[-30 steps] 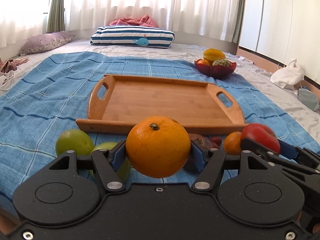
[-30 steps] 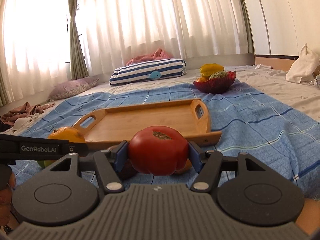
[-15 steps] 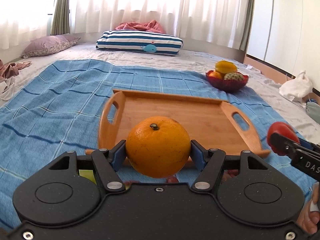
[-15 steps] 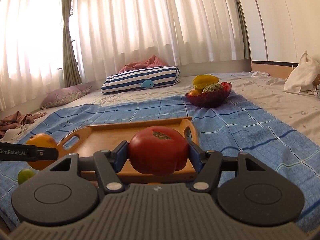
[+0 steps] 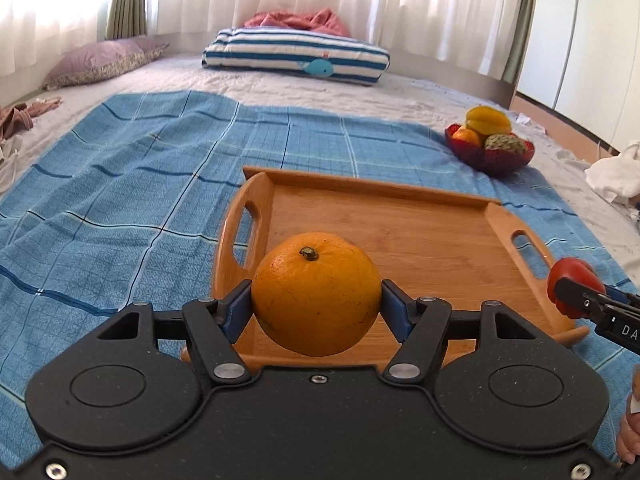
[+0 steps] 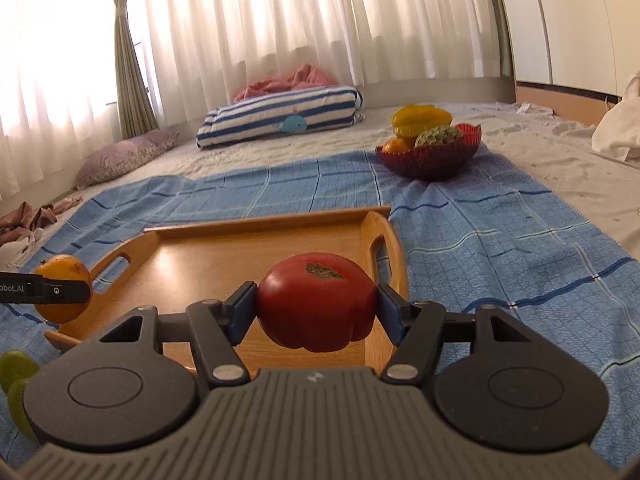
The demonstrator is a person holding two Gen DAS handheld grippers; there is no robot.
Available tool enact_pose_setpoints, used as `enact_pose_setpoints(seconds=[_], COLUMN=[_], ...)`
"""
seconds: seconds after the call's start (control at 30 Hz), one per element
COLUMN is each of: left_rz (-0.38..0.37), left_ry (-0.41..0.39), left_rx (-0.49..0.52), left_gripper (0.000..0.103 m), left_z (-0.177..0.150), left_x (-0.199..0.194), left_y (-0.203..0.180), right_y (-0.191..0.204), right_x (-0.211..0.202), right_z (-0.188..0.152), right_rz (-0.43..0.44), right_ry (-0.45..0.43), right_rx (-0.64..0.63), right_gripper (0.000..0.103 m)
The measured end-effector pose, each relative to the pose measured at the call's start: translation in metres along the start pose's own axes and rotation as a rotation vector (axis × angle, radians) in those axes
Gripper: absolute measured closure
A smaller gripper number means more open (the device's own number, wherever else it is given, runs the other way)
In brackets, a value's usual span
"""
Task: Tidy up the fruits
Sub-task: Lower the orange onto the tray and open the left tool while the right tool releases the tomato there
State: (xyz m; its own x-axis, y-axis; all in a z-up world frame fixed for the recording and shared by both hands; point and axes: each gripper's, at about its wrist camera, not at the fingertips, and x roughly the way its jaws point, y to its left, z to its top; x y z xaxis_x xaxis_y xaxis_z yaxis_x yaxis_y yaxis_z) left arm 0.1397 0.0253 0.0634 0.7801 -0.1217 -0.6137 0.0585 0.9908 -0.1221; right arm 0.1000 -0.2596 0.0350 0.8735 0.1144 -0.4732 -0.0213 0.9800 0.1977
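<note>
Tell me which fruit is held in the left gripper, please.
The orange, with its stem on top, is clamped between the left gripper's blue fingers above the wooden tray. The red tomato is in the right gripper.

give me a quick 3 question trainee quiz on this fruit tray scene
1. True or false: the wooden two-handled tray already holds fruit.
2. Which gripper clamps the round orange? A) left gripper B) right gripper
3. Fill in: the right gripper grips a red ____.

Key: 1 false, its floor is bare; 2 A; 3 tomato.
</note>
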Motion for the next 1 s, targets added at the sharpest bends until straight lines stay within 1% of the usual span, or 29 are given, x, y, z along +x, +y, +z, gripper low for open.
enact_pose_setpoints(seconds=[0.33, 0.47, 0.67, 1.0], left_rz=[0.025, 0.029, 0.037, 0.028], left_ry=[0.048, 0.066, 0.077, 0.091], left_rx=[0.003, -0.005, 0.017, 0.030], left_gripper=[0.038, 0.038, 0.038, 0.038], left_z=[0.002, 0.001, -0.002, -0.004], left_x=[0.029, 0.035, 0.041, 0.046], left_y=[0.006, 0.009, 0.008, 0.005], right_y=[0.001, 0.006, 0.005, 0.004], right_x=[0.022, 0.028, 0.037, 0.038], right_z=[0.000, -0.003, -0.010, -0.013], right_rz=[-0.004, -0.011, -0.021, -0.017], right_ry=[0.058, 0.076, 0.112, 0.109], right_rx=[-0.009, -0.027, -0.018, -0.018], right_gripper=[0.037, 0.037, 0.037, 0.036])
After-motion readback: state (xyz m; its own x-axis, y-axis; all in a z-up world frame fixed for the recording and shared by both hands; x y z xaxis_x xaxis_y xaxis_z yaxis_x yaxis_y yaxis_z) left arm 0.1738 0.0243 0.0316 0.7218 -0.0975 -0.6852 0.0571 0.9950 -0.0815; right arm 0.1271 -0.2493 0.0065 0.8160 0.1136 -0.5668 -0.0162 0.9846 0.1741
